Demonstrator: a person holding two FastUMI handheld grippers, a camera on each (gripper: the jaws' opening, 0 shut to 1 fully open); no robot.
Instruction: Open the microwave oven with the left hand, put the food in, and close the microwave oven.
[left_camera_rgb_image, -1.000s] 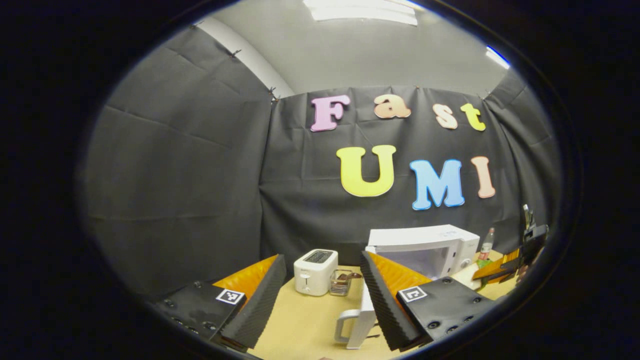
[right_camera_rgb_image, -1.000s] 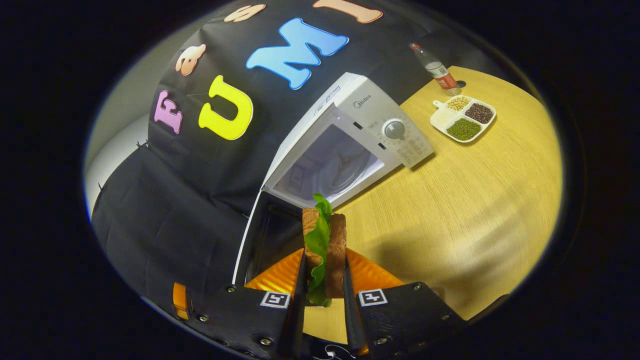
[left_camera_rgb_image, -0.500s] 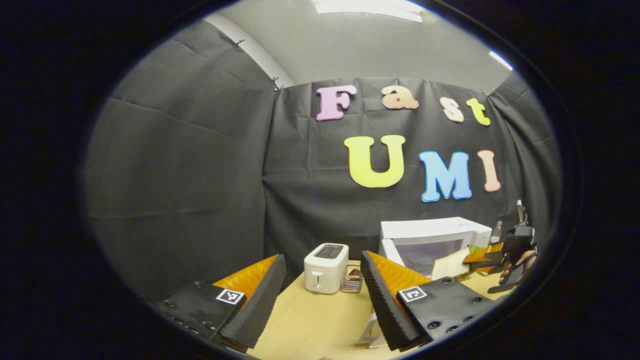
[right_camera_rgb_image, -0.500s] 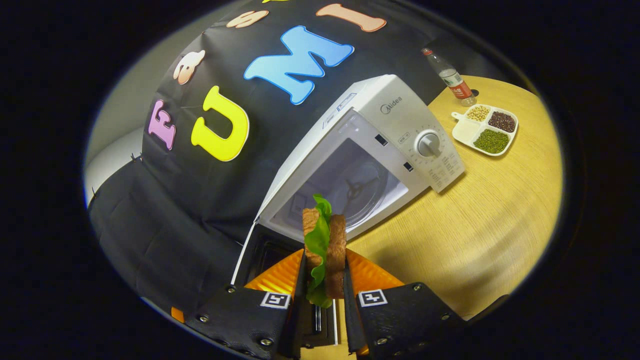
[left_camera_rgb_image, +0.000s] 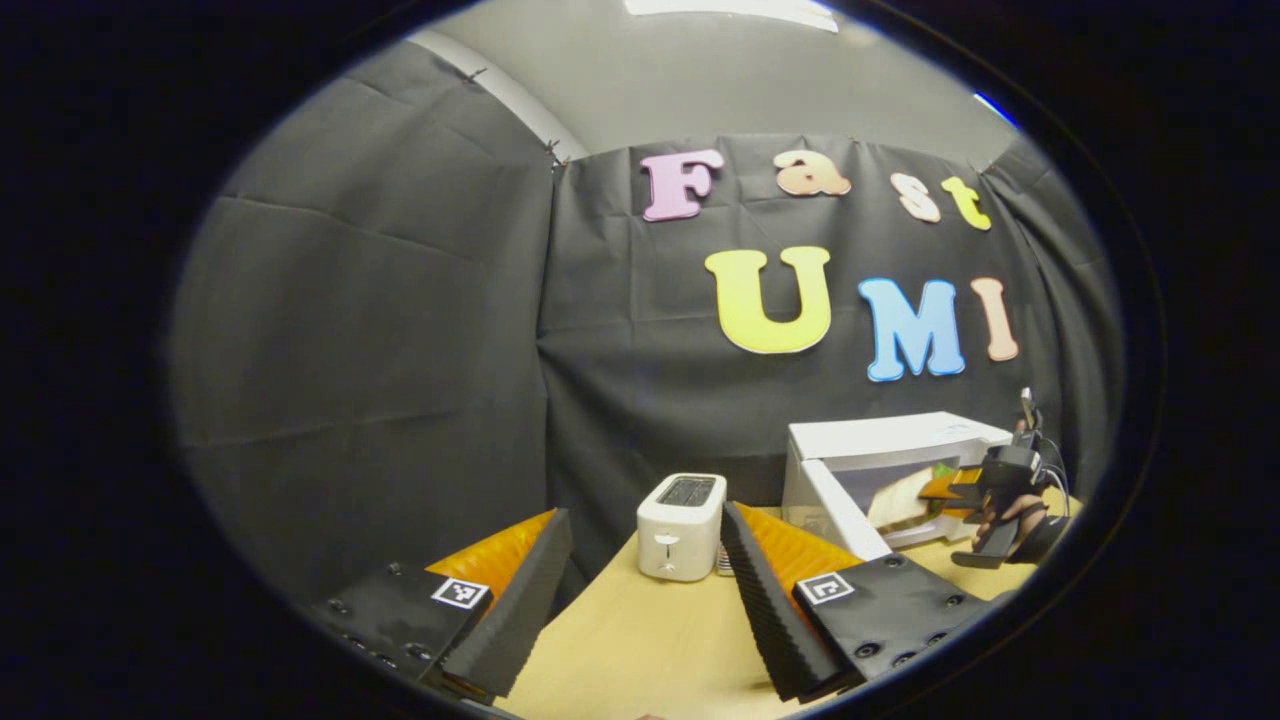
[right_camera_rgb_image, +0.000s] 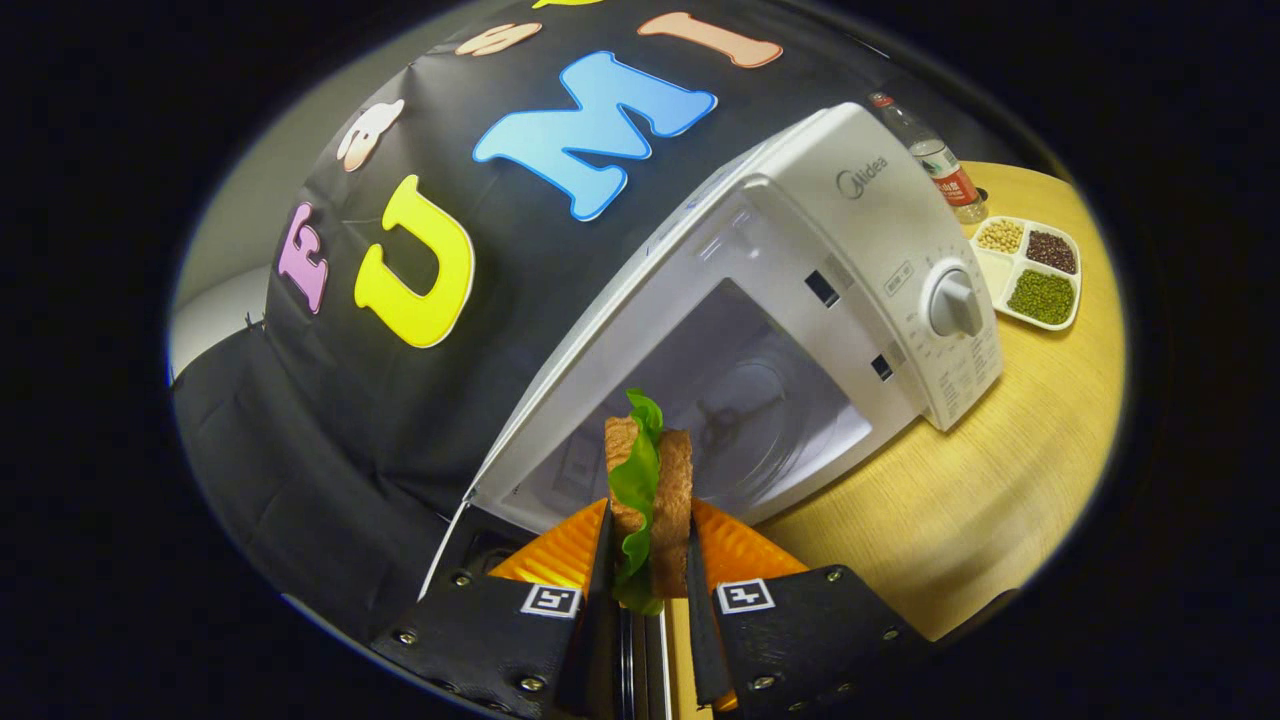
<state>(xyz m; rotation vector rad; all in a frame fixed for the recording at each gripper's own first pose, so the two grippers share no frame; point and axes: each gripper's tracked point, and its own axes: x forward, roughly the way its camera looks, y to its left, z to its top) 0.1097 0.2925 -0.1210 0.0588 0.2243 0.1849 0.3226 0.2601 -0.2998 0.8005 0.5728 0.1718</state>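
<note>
Right gripper view: the wooden counter (right_camera_rgb_image: 960, 500) carries the white microwave oven (right_camera_rgb_image: 860, 250), whose door (right_camera_rgb_image: 470, 540) hangs open at its left side, exposing the cavity and glass turntable (right_camera_rgb_image: 760, 420). Far right of the oven stand a divided tray of beans (right_camera_rgb_image: 1030, 275) and a bottle (right_camera_rgb_image: 935, 160). The right claw (right_camera_rgb_image: 648, 590) is pinching the sandwich (right_camera_rgb_image: 650, 490) upright, both fingers pressed against the bread, lettuce showing between the slices; the sandwich sits just in front of the cavity mouth. In the left gripper view, the left claw (left_camera_rgb_image: 640, 570) is spread wide and holds nothing, above the near counter edge. A white toaster (left_camera_rgb_image: 681, 512) stands left of the oven (left_camera_rgb_image: 890, 450); the right claw (left_camera_rgb_image: 950, 488) and the hand (left_camera_rgb_image: 1005, 515) holding it are at the oven opening.
</note>
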